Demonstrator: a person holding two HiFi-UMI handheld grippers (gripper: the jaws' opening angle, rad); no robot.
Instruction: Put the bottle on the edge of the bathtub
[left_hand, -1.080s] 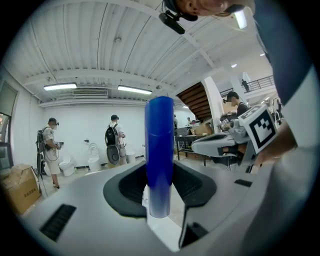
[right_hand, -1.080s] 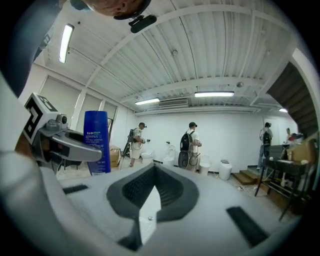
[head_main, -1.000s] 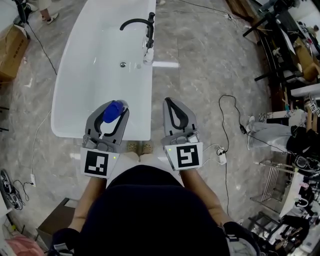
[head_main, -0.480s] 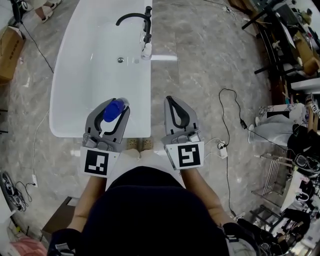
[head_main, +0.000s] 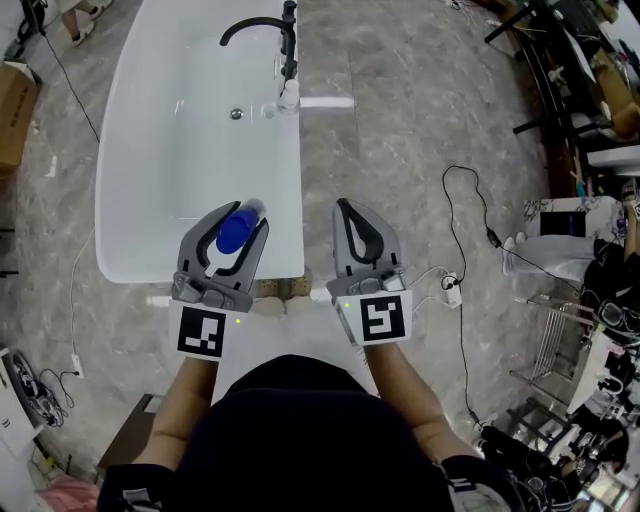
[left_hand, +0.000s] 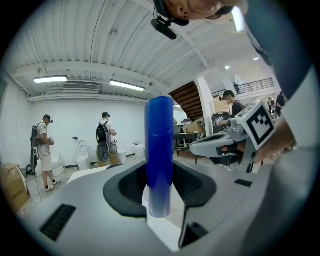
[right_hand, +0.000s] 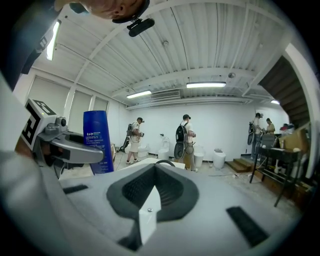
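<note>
Standing upright between the jaws of the left tongs (head_main: 238, 213), the blue bottle (head_main: 235, 230) is clamped near the tips, its rounded top turned toward the head camera. In the left gripper view the bottle's body is seen crossing the hollow between the dark pads, which are pressed against it on both sides, so the jaws are kept roughly half apart by its width. In the head view the bottle is seen over the near end of the white bathtub (head_main: 190, 268), just inside its rim and closer to the tub's right edge; no contact with the tub can be made out. The right tongs (head_main: 347, 207) are held beside the left, over the grey marbled floor (head_main: 420, 130) just right of the tub. Their jaws are brought together at the tips, and nothing is held between them.
</note>
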